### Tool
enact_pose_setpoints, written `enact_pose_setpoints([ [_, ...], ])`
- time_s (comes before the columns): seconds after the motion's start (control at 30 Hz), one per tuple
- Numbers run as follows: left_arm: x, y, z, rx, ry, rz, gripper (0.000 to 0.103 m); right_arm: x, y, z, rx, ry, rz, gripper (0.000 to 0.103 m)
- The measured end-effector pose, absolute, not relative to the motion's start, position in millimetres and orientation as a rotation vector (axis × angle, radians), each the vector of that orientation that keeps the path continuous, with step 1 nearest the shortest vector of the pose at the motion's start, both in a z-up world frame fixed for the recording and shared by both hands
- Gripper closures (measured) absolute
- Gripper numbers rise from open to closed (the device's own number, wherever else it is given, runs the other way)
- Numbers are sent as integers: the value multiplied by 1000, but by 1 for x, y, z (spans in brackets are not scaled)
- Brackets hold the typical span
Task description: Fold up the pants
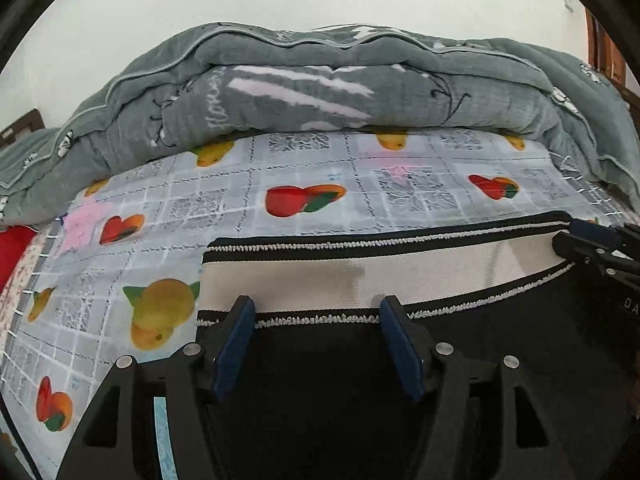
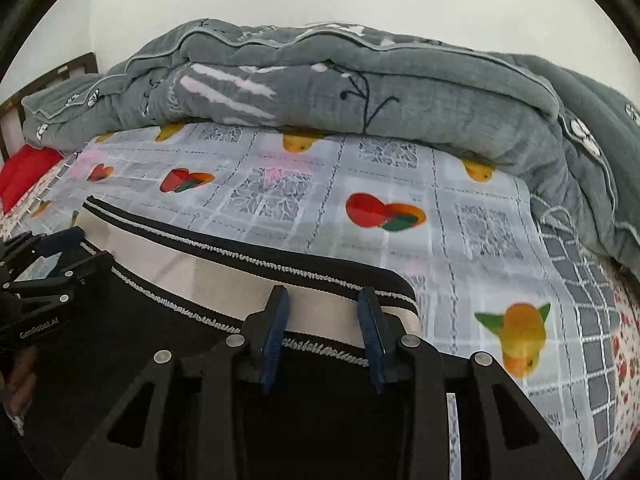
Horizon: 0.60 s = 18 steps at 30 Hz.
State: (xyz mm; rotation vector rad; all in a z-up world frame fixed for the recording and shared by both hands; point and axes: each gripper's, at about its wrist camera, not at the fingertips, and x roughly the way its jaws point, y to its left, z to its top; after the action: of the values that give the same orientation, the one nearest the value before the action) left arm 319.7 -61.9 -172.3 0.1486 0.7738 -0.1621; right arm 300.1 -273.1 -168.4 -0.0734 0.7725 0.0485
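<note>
Black pants (image 1: 320,380) with a cream, black-edged waistband (image 1: 320,276) lie flat on the bed, waistband toward the quilt. My left gripper (image 1: 318,308) is open, its blue-padded fingers over the waistband's left part. My right gripper (image 2: 323,300) is open over the waistband's (image 2: 224,276) right end. The black pants cloth (image 2: 160,340) fills the near left of the right wrist view. Each gripper shows in the other's view: the right one (image 1: 576,240) at the right edge, the left one (image 2: 60,252) at the left edge.
A fruit-print grey checked bedsheet (image 1: 304,176) covers the bed. A bundled grey quilt (image 1: 320,80) lies along the far side against a white wall. A red item (image 2: 28,168) sits at the far left. The sheet's floral edge (image 2: 624,344) drops off at the right.
</note>
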Motion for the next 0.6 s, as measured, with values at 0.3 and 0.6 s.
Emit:
enact_pose_setpoints([
  [0.3,326,-60,-174,139,764,-137,38,313,-274,-170,-50,757,70,67],
  [0.6,326,-60,-174,138,766,-136,38,313,-272,-170,-59,754,68,67],
])
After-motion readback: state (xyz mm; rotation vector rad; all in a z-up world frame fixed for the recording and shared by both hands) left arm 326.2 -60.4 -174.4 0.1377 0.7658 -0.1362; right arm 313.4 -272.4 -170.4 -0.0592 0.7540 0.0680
